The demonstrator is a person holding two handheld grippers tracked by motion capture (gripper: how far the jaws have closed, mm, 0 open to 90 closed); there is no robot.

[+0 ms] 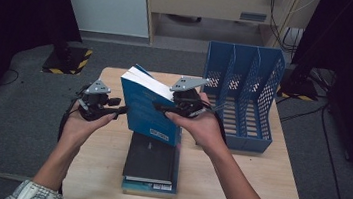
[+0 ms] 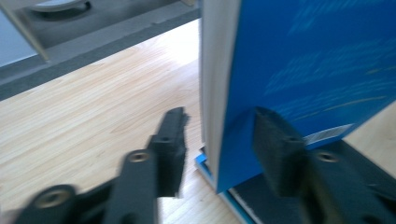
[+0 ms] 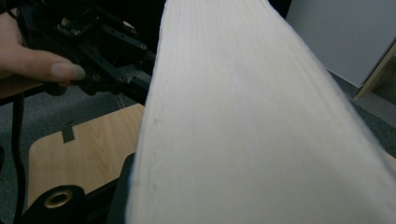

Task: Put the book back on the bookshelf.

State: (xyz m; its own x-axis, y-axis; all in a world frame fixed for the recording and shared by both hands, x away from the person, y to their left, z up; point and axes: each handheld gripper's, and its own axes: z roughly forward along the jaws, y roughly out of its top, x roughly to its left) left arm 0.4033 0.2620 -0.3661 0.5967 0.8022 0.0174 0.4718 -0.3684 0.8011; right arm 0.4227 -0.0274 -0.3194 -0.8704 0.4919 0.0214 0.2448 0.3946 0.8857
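Observation:
A thick blue book (image 1: 145, 108) stands tilted on edge over a stack of books (image 1: 149, 164) in the middle of the table. My right gripper (image 1: 164, 107) is shut on it from the right, across its white page block (image 3: 243, 116). My left gripper (image 1: 120, 110) is at the book's left edge with its jaws open around the lower corner (image 2: 222, 135). One pad (image 2: 170, 149) stands clear of the pages, while the other pad (image 2: 275, 154) lies in front of the blue cover. The book's lower corner (image 2: 224, 177) is just over the stack.
The stack has a dark book on top and a blue one beneath. A blue slotted file rack (image 1: 242, 97) stands at the right rear of the wooden table (image 1: 255, 189). Grey floor surrounds the table, and a cabinet stands behind it.

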